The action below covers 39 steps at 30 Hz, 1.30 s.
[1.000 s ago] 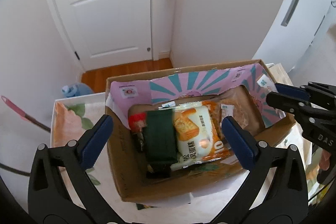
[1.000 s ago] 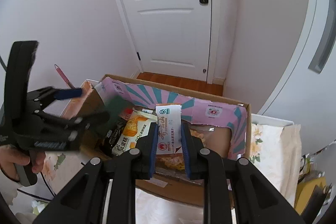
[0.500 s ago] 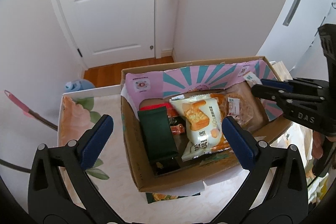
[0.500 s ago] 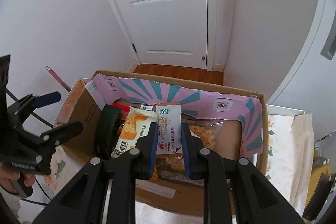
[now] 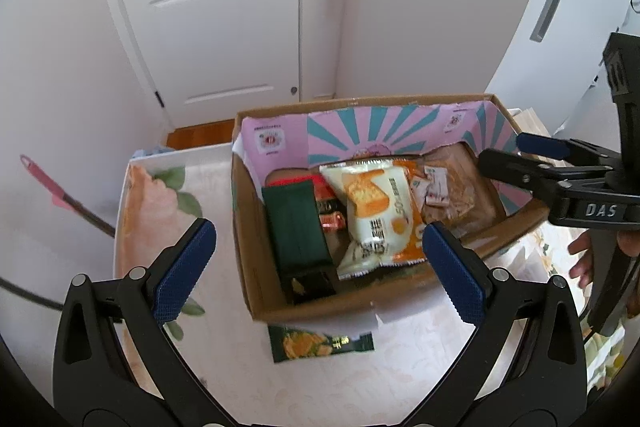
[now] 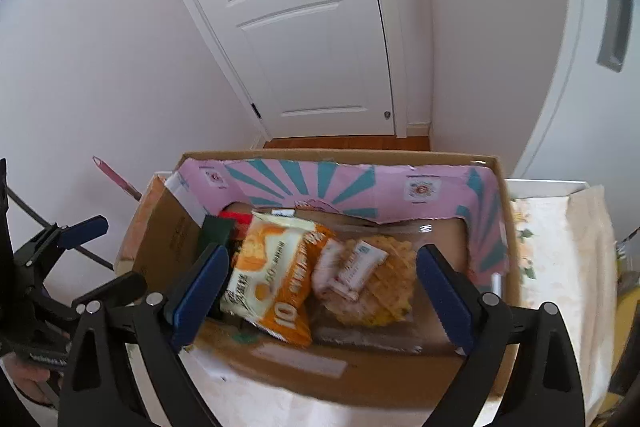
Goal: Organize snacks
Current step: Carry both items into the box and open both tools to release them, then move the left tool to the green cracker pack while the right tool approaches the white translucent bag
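Observation:
A cardboard box point(image 5: 360, 301) with a pink and teal lining stands on the flowered table. In it lie a dark green packet point(image 5: 298, 225), an orange and white cake bag point(image 5: 374, 215), and a small white and red packet point(image 5: 434, 189) on a clear bag of yellow snacks point(image 6: 384, 287). The box also shows in the right wrist view point(image 6: 360, 377). My left gripper point(image 5: 320, 267) is open and empty above the box's near left side. My right gripper point(image 6: 320, 291) is open and empty over the box; it also shows in the left wrist view point(image 5: 520, 155).
A green and orange packet point(image 5: 320, 345) lies on the table, partly under the box's near side. A white door and white walls stand behind the table. A pink-handled tool point(image 5: 44, 183) leans at the left. A brown paper bag point(image 5: 532, 121) sits beyond the box's right end.
My right gripper has opened and let the small white and red packet drop onto the bag of yellow snacks in the box. My left gripper has drawn back and to the left.

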### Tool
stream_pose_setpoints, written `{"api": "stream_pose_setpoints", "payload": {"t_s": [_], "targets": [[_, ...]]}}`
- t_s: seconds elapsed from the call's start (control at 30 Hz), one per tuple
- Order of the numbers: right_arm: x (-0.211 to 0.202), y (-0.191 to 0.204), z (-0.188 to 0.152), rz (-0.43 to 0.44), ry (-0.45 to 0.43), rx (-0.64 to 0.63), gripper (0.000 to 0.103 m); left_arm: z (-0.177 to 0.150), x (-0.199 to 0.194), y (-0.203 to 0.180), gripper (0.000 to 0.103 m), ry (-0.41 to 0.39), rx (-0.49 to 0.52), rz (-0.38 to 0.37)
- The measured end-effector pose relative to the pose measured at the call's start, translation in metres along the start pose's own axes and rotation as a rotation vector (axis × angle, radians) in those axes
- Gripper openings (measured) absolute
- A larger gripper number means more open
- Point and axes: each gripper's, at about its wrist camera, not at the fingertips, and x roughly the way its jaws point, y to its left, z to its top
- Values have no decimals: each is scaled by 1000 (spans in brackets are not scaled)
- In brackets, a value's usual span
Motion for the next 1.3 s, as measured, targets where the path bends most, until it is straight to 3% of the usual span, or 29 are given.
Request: {"api": "stream_pose_setpoints", "payload": {"t_s": [0.37, 0.4, 0.6, 0.7, 0.93, 1.1, 1.3], "targets": [[-68, -5, -27, 16, -92, -32, 94, -36, -53, -15, 103, -62, -27, 50], [-74, -5, -31, 20, -97, -32, 101, -41, -58, -15, 103, -65, -33, 55], [-104, -7, -59, 42, -141, -57, 103, -73, -77, -20, 103, -39, -39, 93], [-113, -5, -73, 55, -151, -77, 103, -84, -79, -21, 103, -28, -9, 75], [-118, 3, -96, 39, -156, -68, 103, -97, -55, -13, 103, 3, 132, -11], [-110, 8, -111, -26, -150, -32, 103, -105, -18, -7, 103, 45, 243, -69], [-84, 9, -130, -73, -121, 81, 103, -109, 24, 16, 103, 93, 211, -151]]}}
